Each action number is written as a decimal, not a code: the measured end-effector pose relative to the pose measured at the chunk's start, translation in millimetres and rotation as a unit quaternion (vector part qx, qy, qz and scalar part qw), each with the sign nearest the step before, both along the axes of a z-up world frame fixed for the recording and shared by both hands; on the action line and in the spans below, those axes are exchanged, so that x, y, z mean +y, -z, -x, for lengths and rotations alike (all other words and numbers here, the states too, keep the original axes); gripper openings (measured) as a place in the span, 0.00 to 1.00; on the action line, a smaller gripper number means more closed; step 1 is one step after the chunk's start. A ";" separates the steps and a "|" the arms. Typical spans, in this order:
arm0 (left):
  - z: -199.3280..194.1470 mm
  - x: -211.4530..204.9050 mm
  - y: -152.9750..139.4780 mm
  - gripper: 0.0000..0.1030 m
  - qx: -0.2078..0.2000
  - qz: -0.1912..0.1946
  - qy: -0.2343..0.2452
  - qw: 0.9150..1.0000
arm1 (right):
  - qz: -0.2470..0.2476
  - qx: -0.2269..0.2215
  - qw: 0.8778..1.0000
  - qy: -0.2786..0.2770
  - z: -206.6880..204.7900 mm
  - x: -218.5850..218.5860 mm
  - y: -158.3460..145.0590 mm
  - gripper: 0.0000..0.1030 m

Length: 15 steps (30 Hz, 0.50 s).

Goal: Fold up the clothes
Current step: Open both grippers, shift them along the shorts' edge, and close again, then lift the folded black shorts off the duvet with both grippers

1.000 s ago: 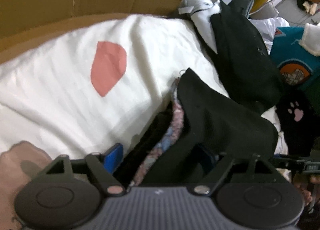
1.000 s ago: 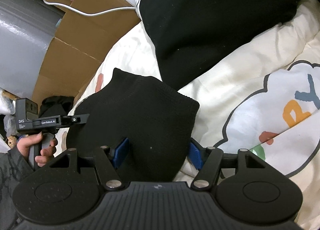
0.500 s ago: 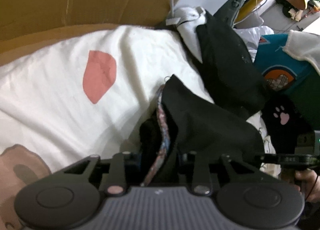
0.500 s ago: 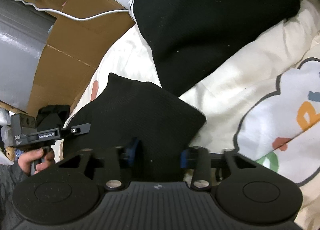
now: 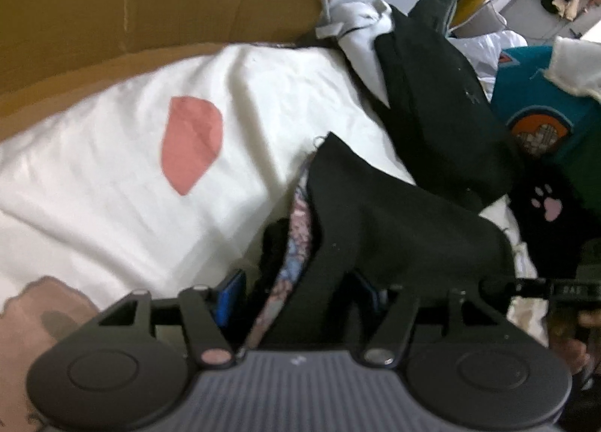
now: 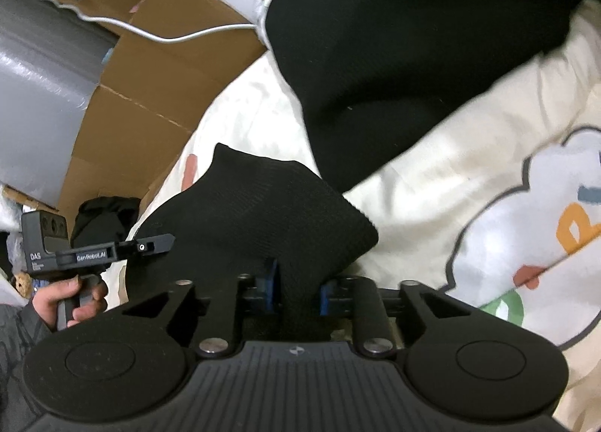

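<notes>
A small black knit garment [image 6: 263,214] with a patterned lining [image 5: 300,221] lies on the white printed bedding [image 5: 112,188]. In the left wrist view my left gripper [image 5: 300,293] straddles its near edge. The jaws are opening, and the left blue pad [image 5: 230,296] stands clear of the cloth. In the right wrist view my right gripper [image 6: 297,287] has the garment's other edge bunched between its blue pads [image 6: 271,281]. Those jaws are opening too, with both pads still touching the cloth. The left gripper [image 6: 161,242] also shows at the garment's far left side.
A larger black garment [image 6: 413,37] lies behind on the bedding. Cardboard [image 5: 150,0] and a white cable [image 6: 180,37] line the back. A teal garment [image 5: 533,124] and a black paw-print item [image 5: 548,206] sit to the right. A hand [image 6: 64,300] holds the left gripper's handle.
Both grippers closed on the black garment's edges half a second ago, and both now stand wider again. The garment and both hands have barely shifted.
</notes>
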<state>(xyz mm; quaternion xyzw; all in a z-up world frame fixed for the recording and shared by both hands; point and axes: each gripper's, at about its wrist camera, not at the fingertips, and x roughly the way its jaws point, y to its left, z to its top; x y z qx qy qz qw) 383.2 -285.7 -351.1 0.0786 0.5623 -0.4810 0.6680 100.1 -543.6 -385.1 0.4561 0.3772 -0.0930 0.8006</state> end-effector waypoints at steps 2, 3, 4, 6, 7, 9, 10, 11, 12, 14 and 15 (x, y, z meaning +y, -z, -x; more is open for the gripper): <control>-1.7 -2.0 2.8 0.69 0.006 -0.002 -0.003 1.000 | 0.000 0.001 1.000 0.004 4.0 -2.7 2.2 0.40; -2.2 -3.7 4.9 0.70 0.009 -0.005 -0.004 1.000 | 0.000 0.001 1.000 0.003 4.8 -3.6 3.1 0.41; -1.8 -4.9 7.5 0.72 0.009 -0.008 -0.005 1.000 | 0.000 0.003 1.000 0.002 4.6 -3.9 3.6 0.41; -0.6 -7.3 12.8 0.73 0.010 -0.015 -0.006 1.000 | 0.002 0.007 1.000 0.001 2.0 -3.4 4.5 0.42; 0.2 -7.3 13.7 0.70 0.012 -0.013 -0.008 1.000 | 0.002 0.009 1.000 0.001 -0.6 -2.5 5.3 0.42; 2.9 -6.9 13.1 0.56 0.015 -0.005 -0.005 1.000 | 0.003 0.013 1.000 -0.001 -5.3 -0.8 6.8 0.42; 4.5 -7.4 12.1 0.48 0.012 -0.005 -0.003 1.000 | 0.006 0.017 1.000 -0.003 -8.2 1.1 7.7 0.42; 5.7 -7.7 10.8 0.42 0.009 -0.005 -0.004 1.000 | 0.009 0.021 1.000 -0.005 -11.8 3.5 8.8 0.41; 6.8 -7.3 8.9 0.38 0.007 -0.003 -0.005 1.000 | 0.011 0.024 1.000 -0.007 -13.6 4.8 9.4 0.38; 9.8 -5.5 4.4 0.32 0.000 0.001 -0.005 1.000 | 0.018 0.023 0.999 -0.017 -16.6 7.7 7.5 0.21; 11.5 -4.1 2.1 0.32 -0.005 0.004 -0.005 1.000 | 0.019 0.022 0.999 -0.020 -17.1 8.1 6.4 0.19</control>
